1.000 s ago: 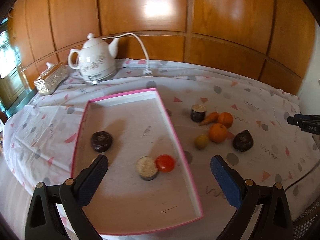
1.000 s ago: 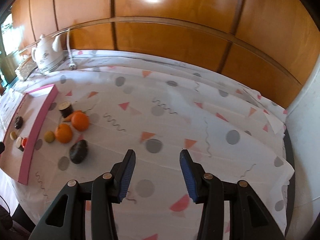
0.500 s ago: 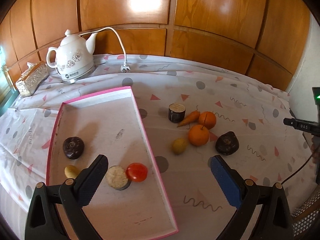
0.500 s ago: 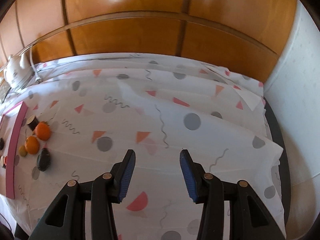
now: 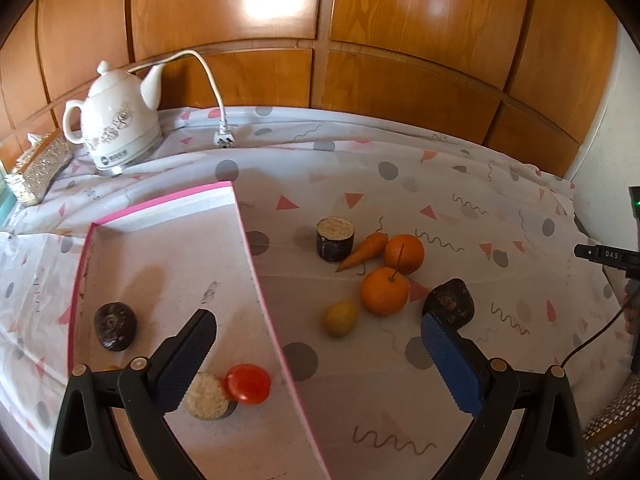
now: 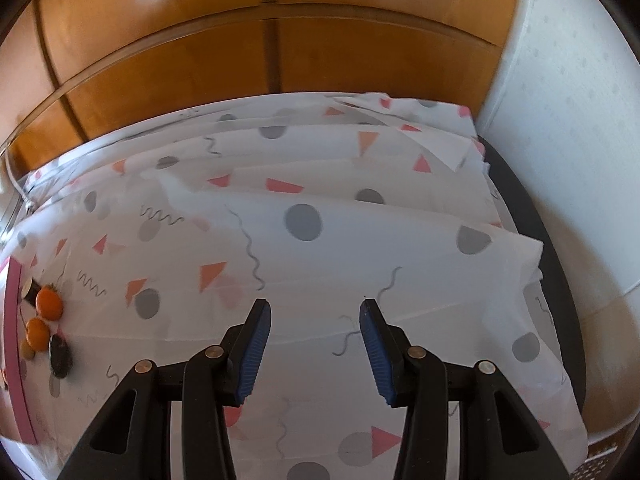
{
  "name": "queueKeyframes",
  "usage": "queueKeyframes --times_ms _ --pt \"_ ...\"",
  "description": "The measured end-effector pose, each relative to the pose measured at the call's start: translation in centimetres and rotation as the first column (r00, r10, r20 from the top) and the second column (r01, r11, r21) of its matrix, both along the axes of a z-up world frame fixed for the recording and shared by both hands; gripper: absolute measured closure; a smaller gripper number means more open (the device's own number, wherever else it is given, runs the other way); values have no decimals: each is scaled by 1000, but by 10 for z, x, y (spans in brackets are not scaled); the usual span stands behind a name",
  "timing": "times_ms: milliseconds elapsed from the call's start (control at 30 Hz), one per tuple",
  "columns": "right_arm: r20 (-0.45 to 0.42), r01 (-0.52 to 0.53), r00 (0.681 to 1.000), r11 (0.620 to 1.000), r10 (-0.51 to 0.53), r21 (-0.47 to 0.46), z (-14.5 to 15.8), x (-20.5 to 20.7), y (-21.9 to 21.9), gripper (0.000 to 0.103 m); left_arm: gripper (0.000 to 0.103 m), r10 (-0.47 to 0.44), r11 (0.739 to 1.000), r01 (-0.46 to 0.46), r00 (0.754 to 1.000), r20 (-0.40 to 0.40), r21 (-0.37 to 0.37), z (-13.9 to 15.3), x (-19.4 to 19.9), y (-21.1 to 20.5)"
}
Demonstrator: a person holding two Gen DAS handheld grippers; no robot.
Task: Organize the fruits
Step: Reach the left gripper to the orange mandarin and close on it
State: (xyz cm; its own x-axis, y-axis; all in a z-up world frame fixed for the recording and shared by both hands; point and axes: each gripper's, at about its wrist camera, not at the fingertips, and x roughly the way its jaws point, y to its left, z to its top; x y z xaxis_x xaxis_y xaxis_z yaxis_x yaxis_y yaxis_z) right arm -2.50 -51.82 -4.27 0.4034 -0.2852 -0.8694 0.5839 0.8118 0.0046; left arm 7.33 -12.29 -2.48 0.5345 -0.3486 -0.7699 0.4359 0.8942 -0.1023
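Left gripper hangs wide open and empty above the pink tray edge, facing the loose fruits: two oranges, a yellow fruit, a carrot. Right gripper is partly open, empty, over bare cloth. It seems the reach step; next the left must come down around one fruit.

oranges: two, touching, on cloth | tray: pink-rimmed, holds tomato
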Motion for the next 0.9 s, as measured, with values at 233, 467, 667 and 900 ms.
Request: queueKeyframes --times_ms 233,467,667,900 --pt "-2 70 998 997 -70 16 1 -8 -15 56 0 -33 999 33 999 -11 27 -5 15 -12" --pt "17 149 989 988 -150 31 3 -18 -31 56 0 -31 997 31 1000 -4 71 -11 39 -20" --pt "15 232 972 970 -234 71 -3 -30 -47 56 0 -11 996 16 998 -63 89 -18 60 -25" --pt "5 241 970 966 -242 94 -8 -30 -49 56 25 -164 982 172 981 -105 78 -27 51 -47"
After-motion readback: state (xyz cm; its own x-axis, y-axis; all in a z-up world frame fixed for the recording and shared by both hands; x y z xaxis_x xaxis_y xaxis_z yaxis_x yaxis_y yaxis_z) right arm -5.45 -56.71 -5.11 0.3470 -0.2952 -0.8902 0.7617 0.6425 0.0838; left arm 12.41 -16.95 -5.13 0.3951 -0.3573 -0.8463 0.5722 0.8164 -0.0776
